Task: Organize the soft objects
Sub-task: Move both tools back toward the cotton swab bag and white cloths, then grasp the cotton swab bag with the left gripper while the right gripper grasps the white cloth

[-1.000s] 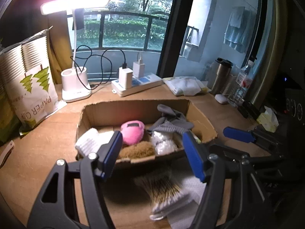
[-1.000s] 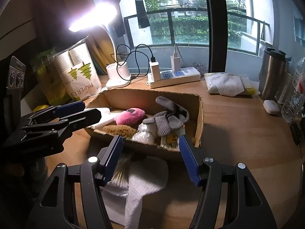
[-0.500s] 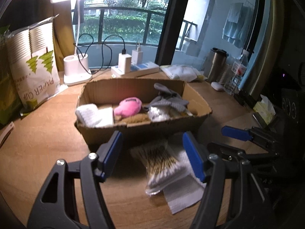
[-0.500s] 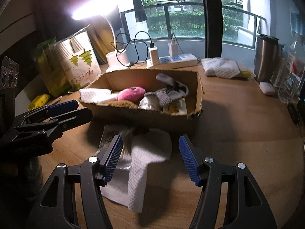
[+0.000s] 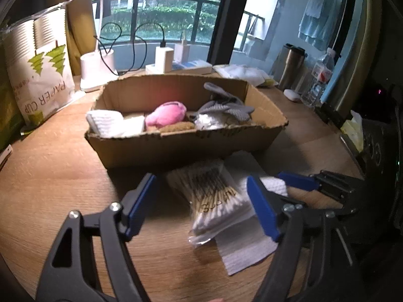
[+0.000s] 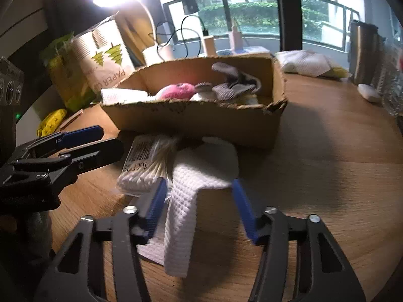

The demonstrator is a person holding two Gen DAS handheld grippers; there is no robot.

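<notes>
**Both grippers drop toward the last items outside the box**

Since a second ago both views have sunk from above the box to table height, so its contents now sit higher in frame. Lower centre of the right wrist view, the right gripper (image 6: 199,207), jaws spread wide and empty, frames the white waffle-weave cloth (image 6: 194,188). The left gripper (image 5: 201,205), equally open, brackets the clear plastic packet of cotton swabs (image 5: 214,196) lying on that cloth (touching it). Beyond, mid-frame, the shallow brown cardboard box (image 5: 186,146) already holds a pink plush toy (image 5: 166,117), grey knitted gloves (image 5: 224,107) and folded white cloths (image 5: 110,123). Judging from this, two pickups remain.
</notes>
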